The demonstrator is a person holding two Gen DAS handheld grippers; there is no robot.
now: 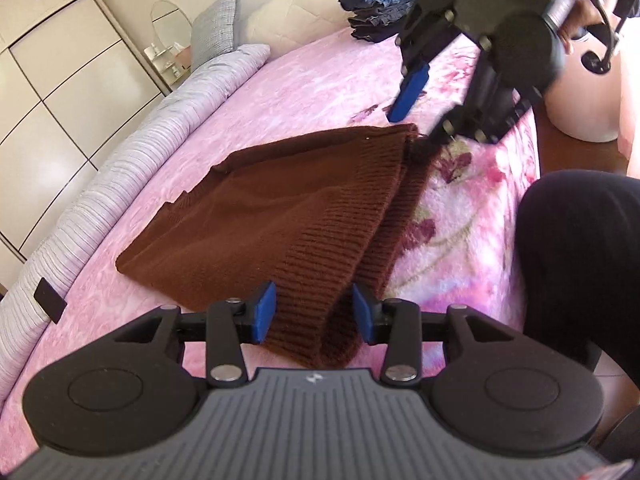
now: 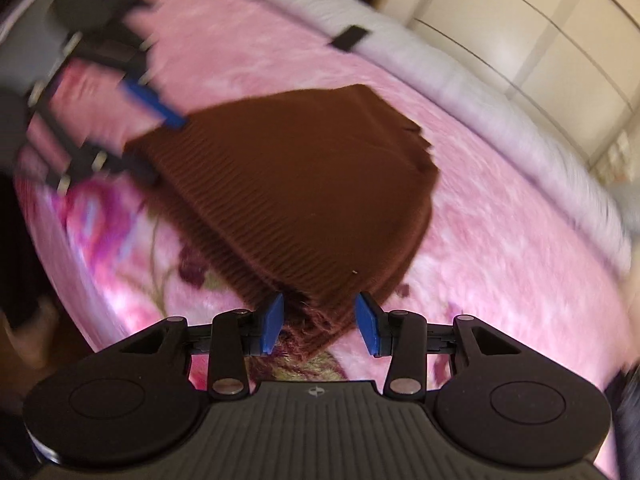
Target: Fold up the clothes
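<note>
A brown knitted garment [image 1: 272,216] lies folded on the pink bedspread [image 1: 312,92]; it also shows in the right wrist view [image 2: 304,184]. My left gripper [image 1: 314,312] is open, its blue pads either side of the garment's ribbed near corner. My right gripper [image 2: 320,322] is open, its pads straddling the opposite ribbed corner. In the left wrist view the right gripper [image 1: 420,124] stands at the garment's far corner. In the right wrist view the left gripper [image 2: 160,140] is blurred at the far left corner.
A stack of folded dark clothes [image 1: 380,4] sits at the far side of the bed. A striped grey bolster [image 1: 132,168] and pillow [image 1: 218,24] line the left edge. Wardrobe doors [image 1: 48,72] stand beyond. The person's dark-clad leg [image 1: 580,264] is at right.
</note>
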